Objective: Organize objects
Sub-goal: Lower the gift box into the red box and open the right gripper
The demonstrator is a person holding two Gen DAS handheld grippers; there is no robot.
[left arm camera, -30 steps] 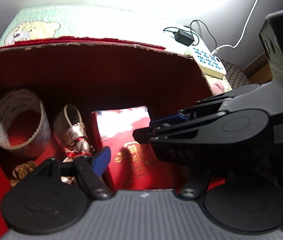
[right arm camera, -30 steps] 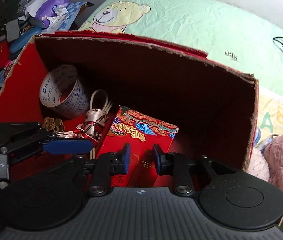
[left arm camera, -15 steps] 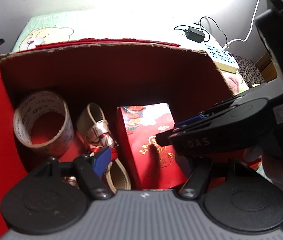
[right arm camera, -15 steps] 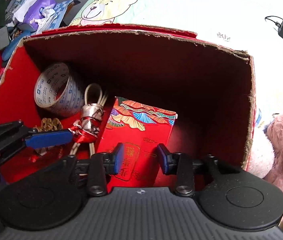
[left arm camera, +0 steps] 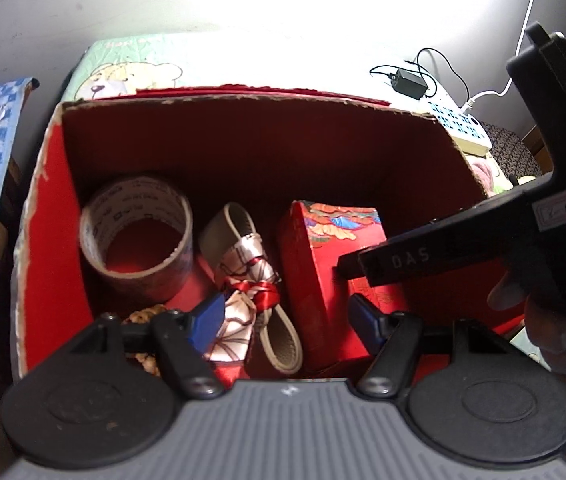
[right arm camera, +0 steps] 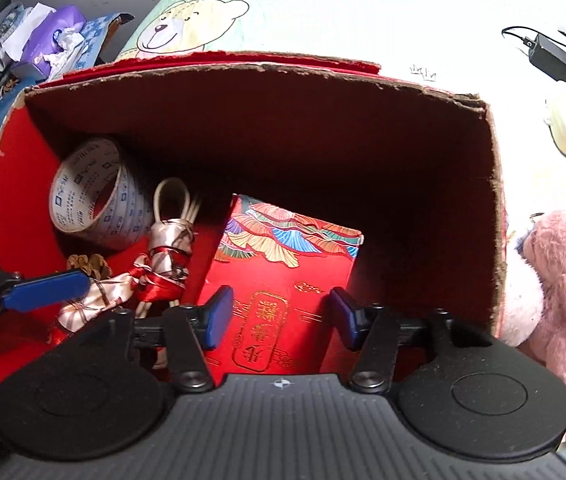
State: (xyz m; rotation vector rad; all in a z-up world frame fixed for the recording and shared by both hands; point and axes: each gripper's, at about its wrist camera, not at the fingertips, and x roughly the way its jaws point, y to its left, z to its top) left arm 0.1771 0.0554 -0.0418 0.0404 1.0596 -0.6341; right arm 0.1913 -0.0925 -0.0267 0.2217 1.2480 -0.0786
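Right hand-held gripper (right arm camera: 279, 316) had let go of the red box (right arm camera: 283, 276), its jaws still opening, nothing pressed between them, left hand-held gripper (left arm camera: 283, 318) open above the ribbon-tied cord (left arm camera: 251, 276), tape roll (left arm camera: 137, 236) beyond, all inside the red carton (left arm camera: 243, 136) on the bed (right arm camera: 323, 16)

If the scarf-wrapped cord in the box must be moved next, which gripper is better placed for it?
Probably the left gripper: the cord bundle lies just beyond its open fingers. The right gripper, its jaws opening, hangs over the red packet, with nothing gripped.
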